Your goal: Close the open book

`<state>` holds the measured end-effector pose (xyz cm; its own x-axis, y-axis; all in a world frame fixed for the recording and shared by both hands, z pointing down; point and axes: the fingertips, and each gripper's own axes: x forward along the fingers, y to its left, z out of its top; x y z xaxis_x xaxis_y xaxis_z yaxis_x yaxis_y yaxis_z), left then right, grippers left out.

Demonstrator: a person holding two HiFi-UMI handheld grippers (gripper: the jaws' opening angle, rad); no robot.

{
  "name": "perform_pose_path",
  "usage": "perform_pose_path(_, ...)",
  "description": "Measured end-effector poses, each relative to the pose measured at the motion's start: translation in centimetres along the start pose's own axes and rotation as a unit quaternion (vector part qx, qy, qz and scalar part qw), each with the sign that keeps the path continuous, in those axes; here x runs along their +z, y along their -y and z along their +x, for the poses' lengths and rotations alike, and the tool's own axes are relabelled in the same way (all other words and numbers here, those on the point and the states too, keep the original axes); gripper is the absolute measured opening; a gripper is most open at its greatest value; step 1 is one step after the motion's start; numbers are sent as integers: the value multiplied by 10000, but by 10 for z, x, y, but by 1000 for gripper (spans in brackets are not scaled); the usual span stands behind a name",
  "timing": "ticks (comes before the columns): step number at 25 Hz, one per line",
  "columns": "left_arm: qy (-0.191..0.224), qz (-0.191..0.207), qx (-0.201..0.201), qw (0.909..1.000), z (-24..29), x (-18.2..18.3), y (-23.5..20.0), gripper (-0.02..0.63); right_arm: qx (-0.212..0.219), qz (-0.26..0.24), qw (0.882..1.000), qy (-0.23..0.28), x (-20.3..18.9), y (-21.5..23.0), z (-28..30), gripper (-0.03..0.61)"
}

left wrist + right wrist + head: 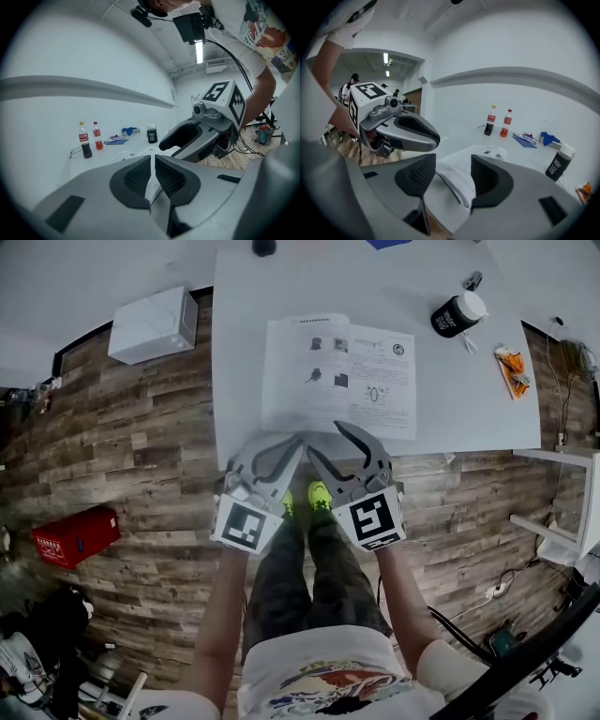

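Left gripper [298, 441] is held with its jaws pressed together and nothing between them, just short of the near edge of the open book [339, 371]. In the left gripper view its ribbed pads [138, 176] are seen meeting at the tips, with the pale pages showing past them.

The right gripper [325, 439] is held beside it, also at the book's near edge, with its jaws set well apart. In the right gripper view the near edge of the book [461, 178] is framed between the two dark pads [419, 174]. The pads appear not to be touching the paper, though the depth is hard to judge.

The book is laid flat and open, printed pages up, on a white table [469, 399], close to the table's near edge. A black jar with a white lid [459, 313] is stood beyond the book and to its right. Two soft-drink bottles [91, 138], one dark and one orange-red, are stood upright well past the book's far side. A white box [153, 324] is set on the wooden floor to the left of the book.
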<state>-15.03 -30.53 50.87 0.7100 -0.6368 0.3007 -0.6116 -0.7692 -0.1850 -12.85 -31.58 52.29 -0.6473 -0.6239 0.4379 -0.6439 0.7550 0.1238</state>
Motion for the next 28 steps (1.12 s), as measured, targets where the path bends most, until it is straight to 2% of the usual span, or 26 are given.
perform_pose_path(7, -68, -153, 44, 9999, 18, -47, -12, 5, -371, -905, 9929, -674, -45, 6, 37, 244)
perform_pose_path(14, -73, 7, 54, 10000, 29, -72, -28, 3, -640, -1796, 9746, -1176, -74, 11, 60, 281)
perform_pose_path(20, -3, -67, 107, 9999, 25, -83, -40, 3, -934, -2227, 9611, -1340, -86, 15, 76, 298)
perform_pose_path(25, -21, -177, 194, 9997, 18, -90, -47, 3, -1435, -2666, 9446, -1266, -84, 17, 78, 299)
perform_pose_path(28, -40, -253, 242, 9994, 22, -92, -53, 3, -1570, -2594, 9454, -1195, -83, 25, 84, 296)
